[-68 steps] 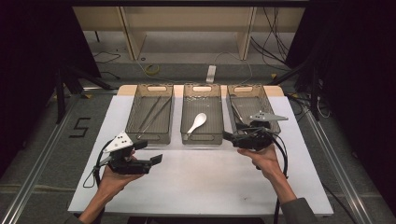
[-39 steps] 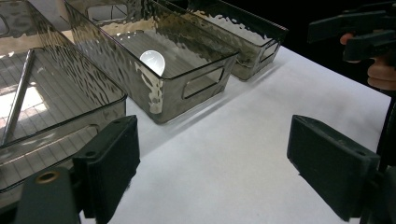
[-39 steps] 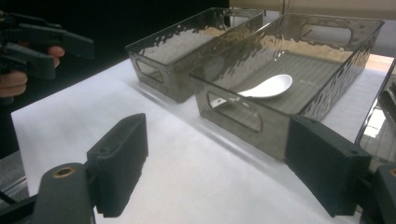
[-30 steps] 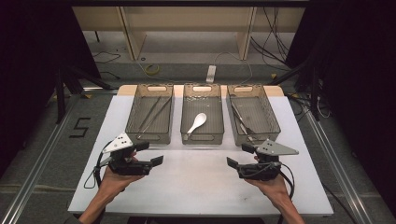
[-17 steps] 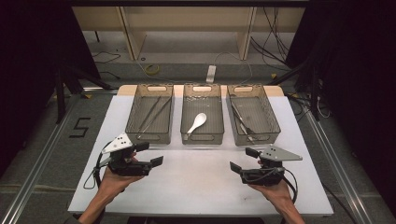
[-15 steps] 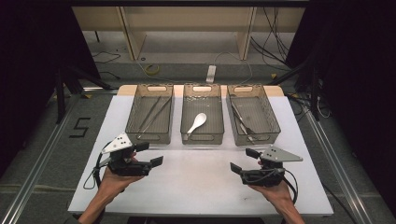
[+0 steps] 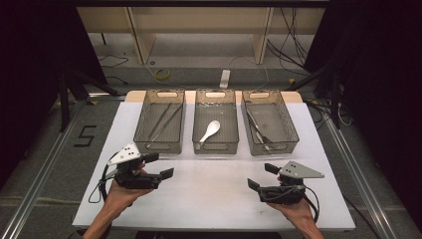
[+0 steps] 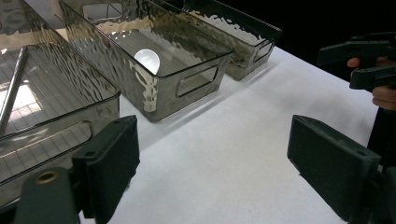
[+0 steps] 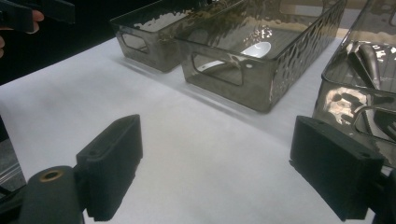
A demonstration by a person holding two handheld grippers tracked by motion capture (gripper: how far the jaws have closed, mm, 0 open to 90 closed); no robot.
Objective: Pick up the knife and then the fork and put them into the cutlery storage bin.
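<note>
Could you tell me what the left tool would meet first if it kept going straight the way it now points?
Probably nothing on the table: the left tool points across bare white tabletop, with the middle bin off its line. Farther along is the right tool, though depth is unclear.

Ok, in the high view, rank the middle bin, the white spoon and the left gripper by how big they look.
1. Middle bin, clearly the largest.
2. Left gripper, though it sits nearer the camera, which may inflate it.
3. White spoon, the smallest, lying inside the middle bin.
</note>
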